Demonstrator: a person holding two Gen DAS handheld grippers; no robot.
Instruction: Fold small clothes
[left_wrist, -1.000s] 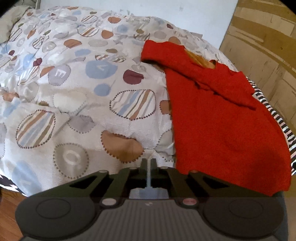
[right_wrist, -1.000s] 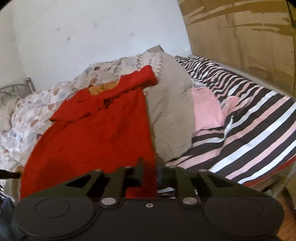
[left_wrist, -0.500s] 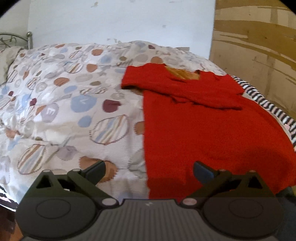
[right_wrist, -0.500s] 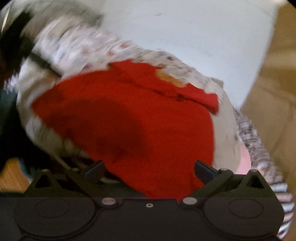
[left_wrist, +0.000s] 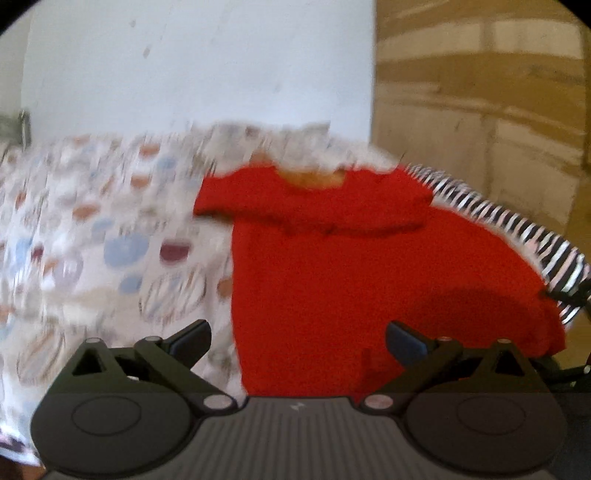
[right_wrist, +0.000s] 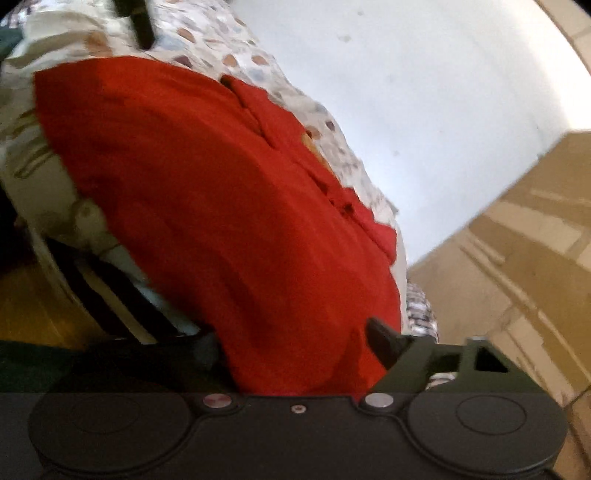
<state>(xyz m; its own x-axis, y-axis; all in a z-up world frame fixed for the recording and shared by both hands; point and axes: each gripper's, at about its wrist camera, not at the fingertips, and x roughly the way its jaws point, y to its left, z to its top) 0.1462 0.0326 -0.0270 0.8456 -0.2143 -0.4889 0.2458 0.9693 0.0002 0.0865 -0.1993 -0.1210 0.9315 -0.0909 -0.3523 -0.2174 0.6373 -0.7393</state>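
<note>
The red garment (right_wrist: 221, 206) lies flat on the patterned quilt (left_wrist: 92, 240), its hem between the closing jaws of the right gripper (right_wrist: 295, 347), the nearer tool, its length running ahead, while the left gripper (left_wrist: 298, 338) gapes wide over its left corner.

Daylight is soft and even; left view has strong motion blur on the quilt (left_wrist: 110, 236), a shadow lies on the red top (left_wrist: 369, 280), fisheye corners are dark

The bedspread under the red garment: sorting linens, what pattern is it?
The bedspread is pale with rounded blue, brown and striped patches; sharpest in the right wrist view.
</note>
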